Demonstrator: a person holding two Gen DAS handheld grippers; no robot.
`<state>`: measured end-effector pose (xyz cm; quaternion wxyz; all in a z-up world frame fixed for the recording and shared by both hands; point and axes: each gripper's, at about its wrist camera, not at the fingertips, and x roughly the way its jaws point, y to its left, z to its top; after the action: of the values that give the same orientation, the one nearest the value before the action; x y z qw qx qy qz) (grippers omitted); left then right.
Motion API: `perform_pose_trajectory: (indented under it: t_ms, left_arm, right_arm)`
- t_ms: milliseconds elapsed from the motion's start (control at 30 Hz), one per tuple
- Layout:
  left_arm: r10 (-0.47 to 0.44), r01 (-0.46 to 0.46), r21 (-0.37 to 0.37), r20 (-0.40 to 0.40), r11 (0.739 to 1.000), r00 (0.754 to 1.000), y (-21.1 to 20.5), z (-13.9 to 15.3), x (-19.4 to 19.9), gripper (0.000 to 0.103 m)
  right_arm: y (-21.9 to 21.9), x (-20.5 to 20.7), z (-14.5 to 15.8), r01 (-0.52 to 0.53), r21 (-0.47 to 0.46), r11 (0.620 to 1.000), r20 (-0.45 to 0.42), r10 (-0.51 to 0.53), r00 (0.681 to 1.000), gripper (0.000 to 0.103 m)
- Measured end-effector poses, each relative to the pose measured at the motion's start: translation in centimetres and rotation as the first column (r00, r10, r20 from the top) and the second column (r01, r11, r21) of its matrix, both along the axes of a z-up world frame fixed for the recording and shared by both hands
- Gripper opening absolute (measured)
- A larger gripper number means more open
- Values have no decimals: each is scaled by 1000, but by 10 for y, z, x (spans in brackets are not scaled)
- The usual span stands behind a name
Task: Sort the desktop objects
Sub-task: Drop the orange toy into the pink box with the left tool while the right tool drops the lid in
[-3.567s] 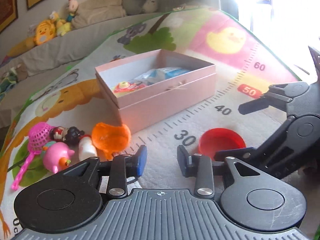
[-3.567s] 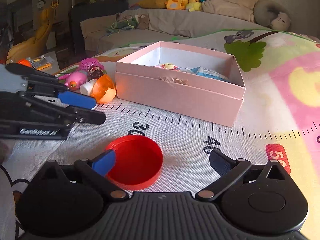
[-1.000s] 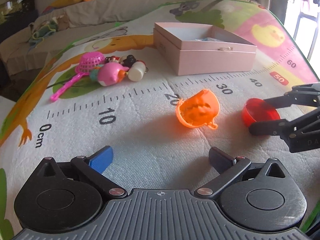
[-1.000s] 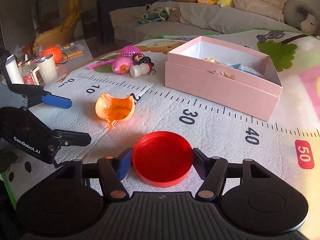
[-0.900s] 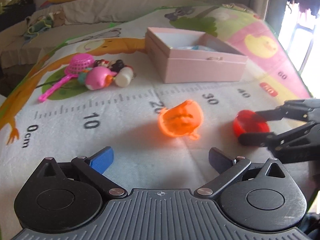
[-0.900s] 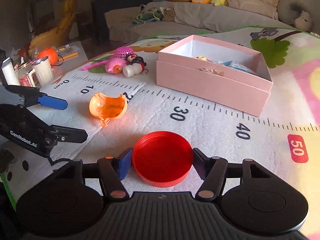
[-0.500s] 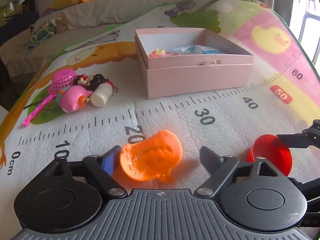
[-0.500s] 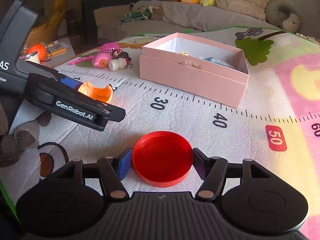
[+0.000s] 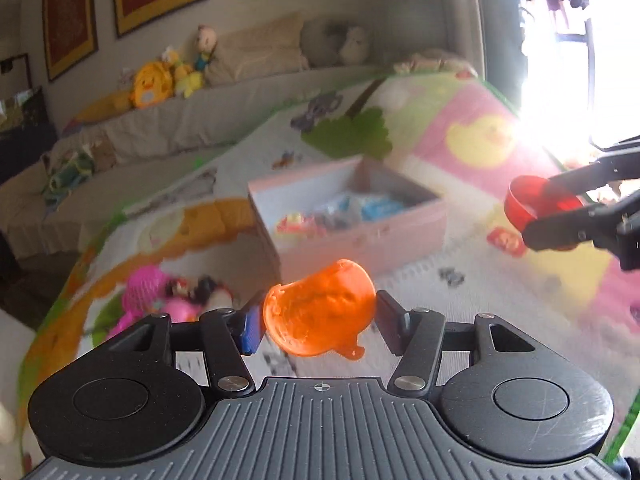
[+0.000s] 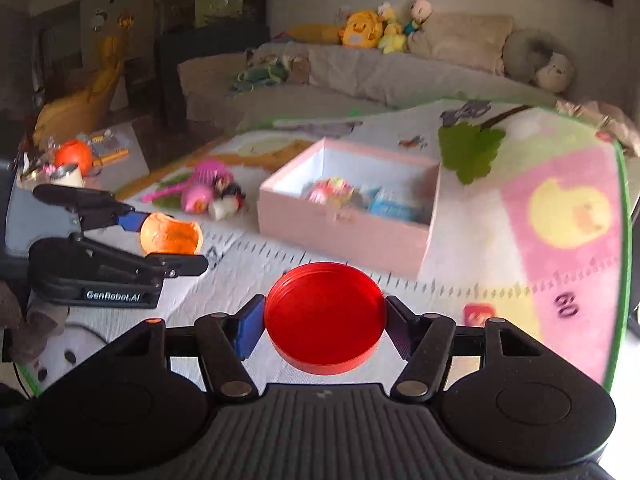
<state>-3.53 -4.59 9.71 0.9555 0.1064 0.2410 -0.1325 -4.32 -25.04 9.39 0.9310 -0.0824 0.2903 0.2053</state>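
Left wrist view: left gripper, lower centre, jaws closing on an orange toy shell gripped between both pads, clear of the play mat. Pink box, open, at frame centre behind it. Right wrist view: right gripper, lower centre, clamped partway open on a red round lid; pink box above it, mid-frame.
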Motion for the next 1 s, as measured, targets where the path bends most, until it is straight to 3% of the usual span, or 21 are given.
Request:
perform_pose_trajectory:
  t_ms: [100,200,367,433,467,567,667,833,1000]
  left_arm:
    - [-8,9,-11,93,1000,996,-5,34,28,61]
    - [-13,18,-56,83,998,996,-9,48,71,61]
    - [-10,14,-99,47,995,999,-17,46,151,64]
    - [37,-35,-129,19,991,999,-5,42,172,79]
    - [77,-74,-146,14,986,997,4,40,174,81]
    - [178,-174,-176,10,969,984,42,25,156,93]
    - [230,-229,-107,-2,968,973,74,-1,126,96]
    - [248,-256,-41,-138,966,959,113,-45,93,99]
    - [356,-361,-10,-140,932,924,147,-63,69,100]
  right_arm:
    - [-13,19,52,39,58,998,89,-44,995,64]
    - [-18,55,84,78,95,992,115,-89,989,64]
    - [-11,131,98,130,140,982,79,-142,987,64]
    - [-1,168,97,140,162,977,63,-152,986,66]
    - [6,186,93,130,163,978,37,-138,990,73]
    - [20,229,73,182,159,970,-36,-178,983,74]
    - [25,239,54,173,149,974,-52,-167,985,74]
    - [39,240,27,174,113,978,-98,-163,982,74]
    - [95,215,12,31,29,999,-75,-29,997,75]
